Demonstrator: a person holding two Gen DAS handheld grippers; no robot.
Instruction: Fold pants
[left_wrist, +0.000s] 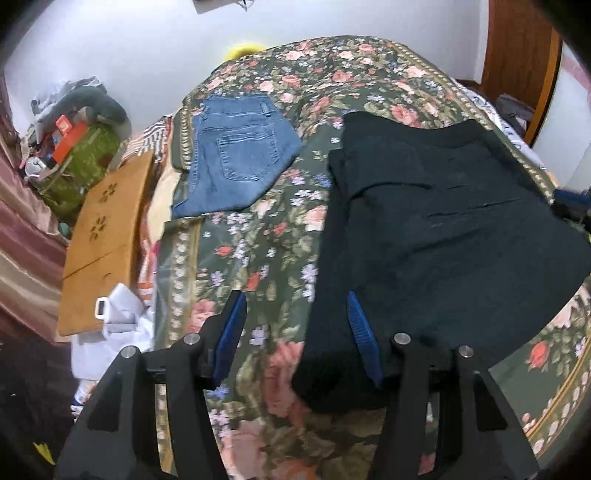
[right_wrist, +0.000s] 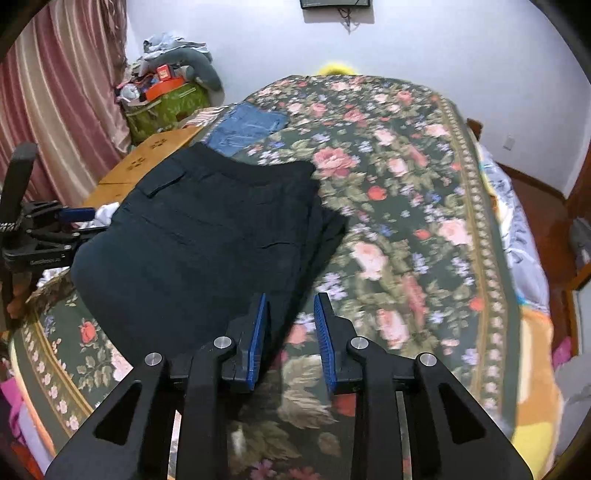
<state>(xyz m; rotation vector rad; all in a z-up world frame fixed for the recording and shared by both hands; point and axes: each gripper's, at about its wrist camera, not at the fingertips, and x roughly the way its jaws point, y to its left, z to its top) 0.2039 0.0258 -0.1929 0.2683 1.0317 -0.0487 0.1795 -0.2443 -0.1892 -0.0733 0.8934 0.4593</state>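
Folded black pants (left_wrist: 436, 221) lie flat on the floral bedspread (left_wrist: 258, 243); they also show in the right wrist view (right_wrist: 207, 236). My left gripper (left_wrist: 295, 310) is open above the pants' near left edge, holding nothing. My right gripper (right_wrist: 290, 314) is open above the pants' near right edge, holding nothing. The left gripper (right_wrist: 79, 221) also shows at the left of the right wrist view, beside the pants. Folded blue jeans (left_wrist: 236, 155) lie further back on the bed, also visible in the right wrist view (right_wrist: 247, 127).
A wooden board (left_wrist: 107, 236) and white cloth (left_wrist: 122, 317) lie left of the bed. A cluttered green bag (right_wrist: 166, 107) stands by the pink curtain (right_wrist: 62, 96). A white wall is behind the bed; a wooden door (left_wrist: 517, 55) is at right.
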